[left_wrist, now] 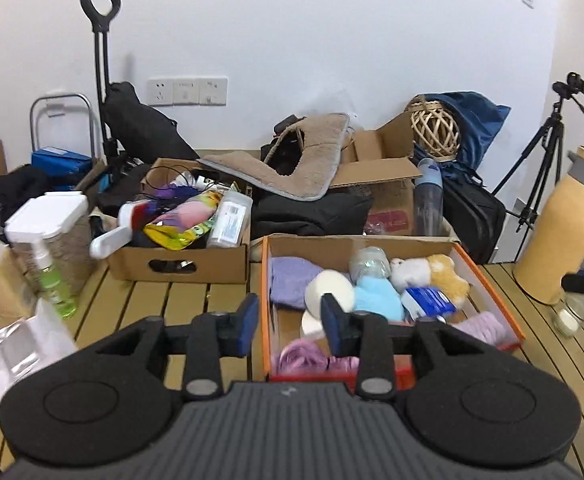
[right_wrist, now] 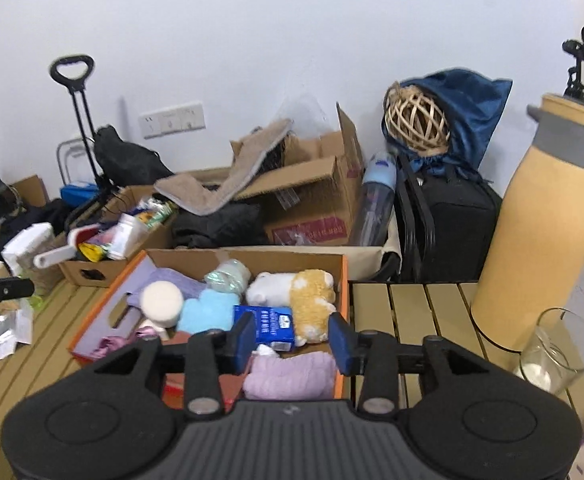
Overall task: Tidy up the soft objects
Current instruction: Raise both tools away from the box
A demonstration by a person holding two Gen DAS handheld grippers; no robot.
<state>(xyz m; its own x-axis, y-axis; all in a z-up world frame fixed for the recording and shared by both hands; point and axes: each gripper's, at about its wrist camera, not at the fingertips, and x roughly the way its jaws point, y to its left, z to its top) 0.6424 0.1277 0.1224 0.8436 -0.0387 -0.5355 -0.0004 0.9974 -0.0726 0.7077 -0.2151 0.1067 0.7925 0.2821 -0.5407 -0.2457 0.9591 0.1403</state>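
An orange-edged cardboard box [left_wrist: 265, 280] [right_wrist: 344, 280] on the slatted table holds soft things: a purple knit piece [left_wrist: 292, 284], a white round sponge [left_wrist: 329, 292] [right_wrist: 161, 300], a light blue plush [left_wrist: 377, 300] [right_wrist: 208, 312], a white and yellow plush toy [left_wrist: 431, 272] [right_wrist: 303, 296], a blue tissue pack [left_wrist: 427, 300] [right_wrist: 274, 324] and lilac cloth [right_wrist: 292, 376]. My left gripper [left_wrist: 290, 322] is open and empty over the box's near left corner. My right gripper [right_wrist: 292, 338] is open and empty over the box's near right part.
A second cardboard box [left_wrist: 180, 256] of mixed items stands at the left. A green spray bottle [left_wrist: 54, 280] and white-lidded container [left_wrist: 48, 216] stand further left. A tan jug [right_wrist: 539, 224] and glass [right_wrist: 555, 352] stand right. Boxes, bags and a beige mat [left_wrist: 284, 168] crowd the back.
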